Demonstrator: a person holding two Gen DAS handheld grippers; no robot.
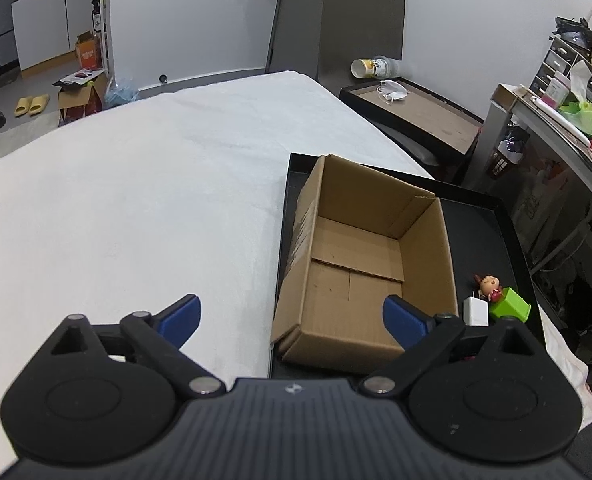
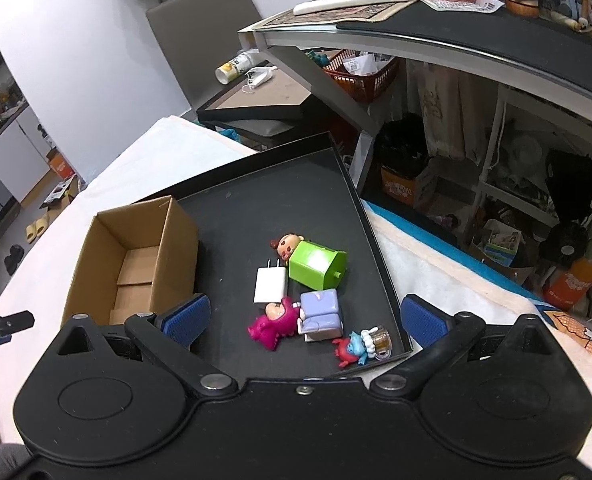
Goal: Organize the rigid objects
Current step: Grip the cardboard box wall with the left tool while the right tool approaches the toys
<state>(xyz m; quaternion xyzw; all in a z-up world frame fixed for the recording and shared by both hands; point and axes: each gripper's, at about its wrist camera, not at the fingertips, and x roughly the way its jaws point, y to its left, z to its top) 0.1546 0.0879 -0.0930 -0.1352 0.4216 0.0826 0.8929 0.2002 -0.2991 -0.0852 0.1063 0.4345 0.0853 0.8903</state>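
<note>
Left gripper point(image 1: 292, 318) jaws spread wide, empty, above box point(image 1: 369, 256) near edge. Right gripper point(image 2: 305, 318) jaws wide apart, empty; toys point(image 2: 315, 264) on tray point(image 2: 256, 184) at 12 o'clock, box at 10.

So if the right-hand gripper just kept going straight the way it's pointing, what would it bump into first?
Probably the pink figure or the lavender block lying in the black tray, between the right gripper's open jaws; depth is hard to judge.

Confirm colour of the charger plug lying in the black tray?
White. The charger plug shows best in the right wrist view, lying beside the green toy block.
</note>
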